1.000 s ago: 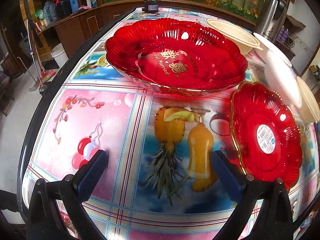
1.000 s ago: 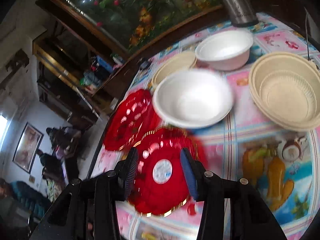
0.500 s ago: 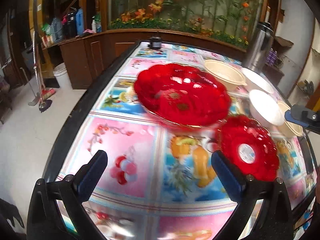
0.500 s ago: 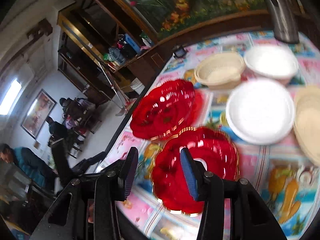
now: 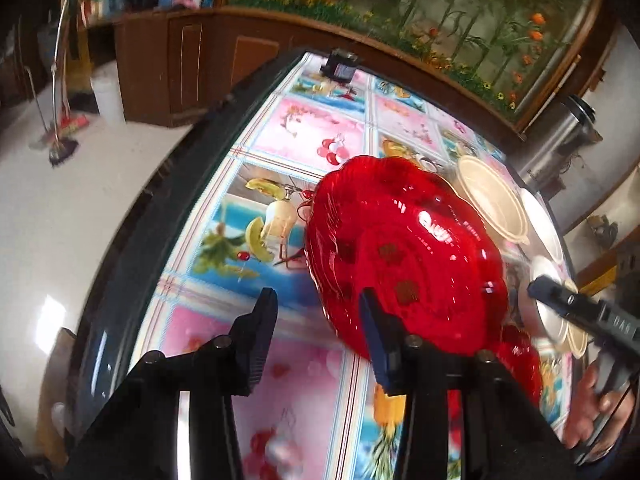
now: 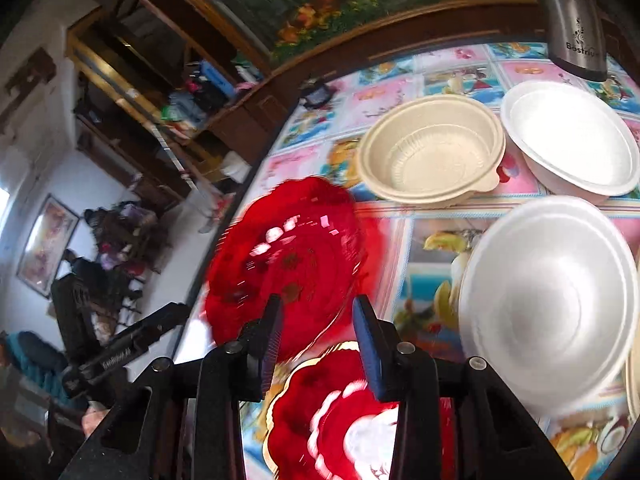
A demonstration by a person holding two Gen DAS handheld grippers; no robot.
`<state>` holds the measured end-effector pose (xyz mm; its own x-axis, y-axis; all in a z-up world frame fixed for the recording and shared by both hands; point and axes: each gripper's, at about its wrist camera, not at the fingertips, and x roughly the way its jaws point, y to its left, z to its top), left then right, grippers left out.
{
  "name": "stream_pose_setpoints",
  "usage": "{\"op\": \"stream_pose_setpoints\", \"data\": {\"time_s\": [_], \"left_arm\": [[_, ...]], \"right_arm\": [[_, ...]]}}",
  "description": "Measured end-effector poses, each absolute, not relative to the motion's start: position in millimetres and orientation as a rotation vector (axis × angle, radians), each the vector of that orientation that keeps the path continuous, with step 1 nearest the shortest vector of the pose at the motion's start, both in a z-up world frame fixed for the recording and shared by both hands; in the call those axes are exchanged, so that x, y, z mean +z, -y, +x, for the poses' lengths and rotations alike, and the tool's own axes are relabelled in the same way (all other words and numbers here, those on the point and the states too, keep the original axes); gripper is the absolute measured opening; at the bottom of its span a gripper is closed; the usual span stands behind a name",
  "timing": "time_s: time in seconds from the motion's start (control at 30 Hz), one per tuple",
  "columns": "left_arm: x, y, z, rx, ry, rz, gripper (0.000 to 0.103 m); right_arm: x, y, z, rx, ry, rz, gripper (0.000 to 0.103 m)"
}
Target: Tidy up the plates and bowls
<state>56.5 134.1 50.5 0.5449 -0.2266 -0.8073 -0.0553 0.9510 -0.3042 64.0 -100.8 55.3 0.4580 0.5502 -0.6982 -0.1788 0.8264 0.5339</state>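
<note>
Glossy fruit-print tablecloth [image 5: 304,140], wooden cabinets [image 5: 180,68] behind, both hand-held grippers closing, nothing between.

A glossy, ribbed, translucent red plastic plate [image 5: 404,256] was seen on the bench's shiny printed cover [image 5: 304,128]. A matt white foam-like bowl [image 6: 548,300], a matt beige bowl [image 6: 430,152] and a brushed-metal flask [image 6: 576,20] were shown.
</note>
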Motion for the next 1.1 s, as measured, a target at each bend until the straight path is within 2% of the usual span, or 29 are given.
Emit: {"op": "stream_pose_setpoints", "data": {"time_s": [0.2, 0.23, 0.27, 0.3, 0.43, 0.73, 0.97, 1.1], "left_arm": [[38, -127, 87, -0.133, -1.026, -0.294, 0.042], [33, -125, 92, -0.117, -1.046, -0.283, 0.039], [30, -125, 94, -0.113, -1.053, -0.284, 0.025], [28, -124, 96, -0.11, -1.061, -0.284, 0.024], [28, -125, 88, -0.073, -1.043, -0.281, 0.022], [46, -128, 13, 0.065, -0.98, -0.255, 0.022], [62, -143, -67, 0.155, -0.932, -0.314, 0.031], [58, -148, -98, 0.202, -0.927, -0.336, 0.031]], "right_arm": [[35, 89, 87, 0.433, -1.051, 0.401, 0.039], [31, 88, 91, 0.438, -1.052, 0.406, 0.039], [28, 86, 95, 0.45, -1.058, 0.419, 0.031], [24, 84, 98, 0.448, -1.074, 0.415, 0.022], [24, 81, 98, 0.472, -1.059, 0.39, 0.012], [40, 67, 72, 0.577, -1.012, 0.346, 0.012], [44, 44, 30, 0.72, -1.026, 0.307, 0.012], [40, 31, 8, 0.781, -1.039, 0.265, 0.012]]}}
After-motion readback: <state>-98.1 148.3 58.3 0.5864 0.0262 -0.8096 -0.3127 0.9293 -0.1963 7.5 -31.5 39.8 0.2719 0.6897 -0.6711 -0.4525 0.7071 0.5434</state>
